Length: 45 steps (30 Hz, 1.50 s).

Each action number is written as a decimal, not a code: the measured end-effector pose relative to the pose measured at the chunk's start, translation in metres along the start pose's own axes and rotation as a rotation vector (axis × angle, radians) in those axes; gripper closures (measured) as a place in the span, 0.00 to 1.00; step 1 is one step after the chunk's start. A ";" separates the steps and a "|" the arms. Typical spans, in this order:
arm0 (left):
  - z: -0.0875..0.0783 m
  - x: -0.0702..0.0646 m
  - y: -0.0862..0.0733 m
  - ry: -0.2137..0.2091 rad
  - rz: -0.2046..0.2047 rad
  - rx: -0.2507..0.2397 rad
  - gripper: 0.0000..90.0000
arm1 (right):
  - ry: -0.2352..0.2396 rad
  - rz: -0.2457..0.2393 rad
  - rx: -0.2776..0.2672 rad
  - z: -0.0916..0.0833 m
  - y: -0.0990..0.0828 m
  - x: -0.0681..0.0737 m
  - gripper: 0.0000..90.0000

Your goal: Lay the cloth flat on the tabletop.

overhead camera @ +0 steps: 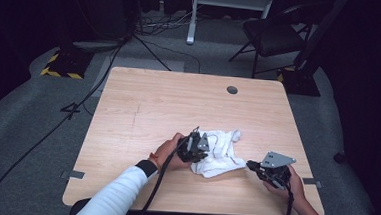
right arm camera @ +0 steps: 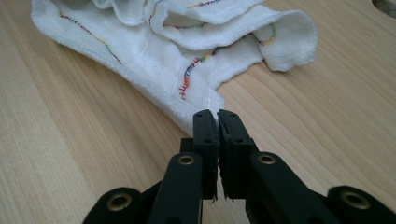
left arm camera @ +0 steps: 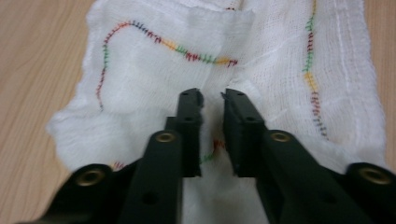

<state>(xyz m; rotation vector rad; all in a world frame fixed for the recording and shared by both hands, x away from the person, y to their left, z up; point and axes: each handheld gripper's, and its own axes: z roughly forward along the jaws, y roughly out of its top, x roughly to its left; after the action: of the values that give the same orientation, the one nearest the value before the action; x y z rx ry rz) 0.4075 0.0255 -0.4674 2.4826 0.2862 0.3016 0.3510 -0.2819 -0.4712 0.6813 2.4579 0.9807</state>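
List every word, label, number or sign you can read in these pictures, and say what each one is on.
There is no readable text.
The white cloth carries only multicoloured stitching, no letters.
The yellow-and-black striped base on the floor bears hazard stripes, no words.
The left gripper, the right gripper and the wooden table show no label or number.

Black tongs with brass rivets; white sleeves.
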 end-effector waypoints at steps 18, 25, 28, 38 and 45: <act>-0.039 0.003 -0.035 -0.002 -0.039 -0.019 1.00 | 0.001 0.023 -0.002 -0.001 0.000 -0.003 0.96; -0.051 -0.004 -0.059 0.009 -0.055 0.007 1.00 | -0.001 0.025 -0.006 -0.002 0.001 -0.004 0.96; -0.055 -0.002 -0.075 0.011 -0.086 0.019 1.00 | 0.004 0.028 0.001 0.000 0.000 -0.004 0.96; -0.063 -0.019 -0.096 0.026 -0.083 -0.002 0.78 | 0.009 0.023 -0.001 0.000 0.001 -0.002 0.96; -0.065 -0.030 -0.092 0.123 -0.110 -0.043 0.25 | 0.015 0.019 -0.001 0.001 0.001 -0.002 0.96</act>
<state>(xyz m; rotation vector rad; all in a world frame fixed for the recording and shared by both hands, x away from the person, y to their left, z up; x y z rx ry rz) 0.3487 0.1259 -0.4766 2.4002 0.4603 0.4104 0.3529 -0.2821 -0.4707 0.7004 2.4677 0.9980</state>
